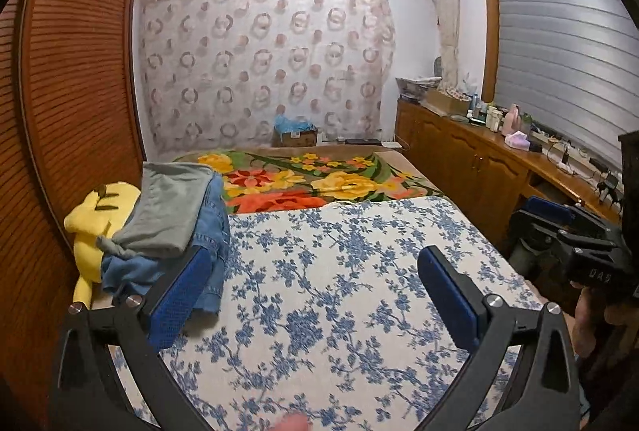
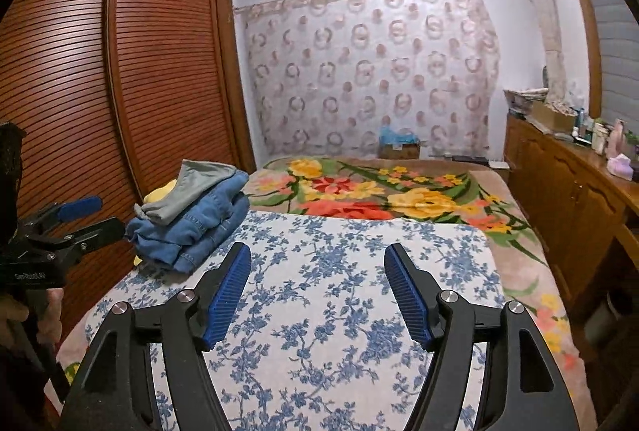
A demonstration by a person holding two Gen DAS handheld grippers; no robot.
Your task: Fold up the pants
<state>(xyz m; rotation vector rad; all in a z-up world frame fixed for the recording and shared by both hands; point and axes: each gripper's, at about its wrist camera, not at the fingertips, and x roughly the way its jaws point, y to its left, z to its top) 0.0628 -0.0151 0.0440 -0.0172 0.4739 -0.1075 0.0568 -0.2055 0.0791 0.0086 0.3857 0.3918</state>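
A stack of folded pants lies at the left edge of the bed: a grey pair (image 1: 167, 215) on top of blue jeans (image 1: 207, 243). The right wrist view shows the same grey pair (image 2: 199, 187) and jeans (image 2: 203, 231). My left gripper (image 1: 315, 252) is open over the blue-flowered white sheet (image 1: 339, 291), with its left pad (image 1: 179, 295) just in front of the jeans and nothing between the pads. My right gripper (image 2: 318, 248) is open and empty above the same sheet (image 2: 319, 311), to the right of the stack. Each gripper also shows in the other's view: the right gripper (image 1: 535, 219) and the left gripper (image 2: 96, 217).
A yellow plush toy (image 1: 96, 219) lies against the stack by the slatted wooden wardrobe (image 1: 72, 91). A bright flowered blanket (image 1: 319, 183) covers the far half of the bed. A wooden cabinet (image 1: 471, 159) with bottles runs along the right. A cardboard box (image 1: 297, 137) stands by the curtain.
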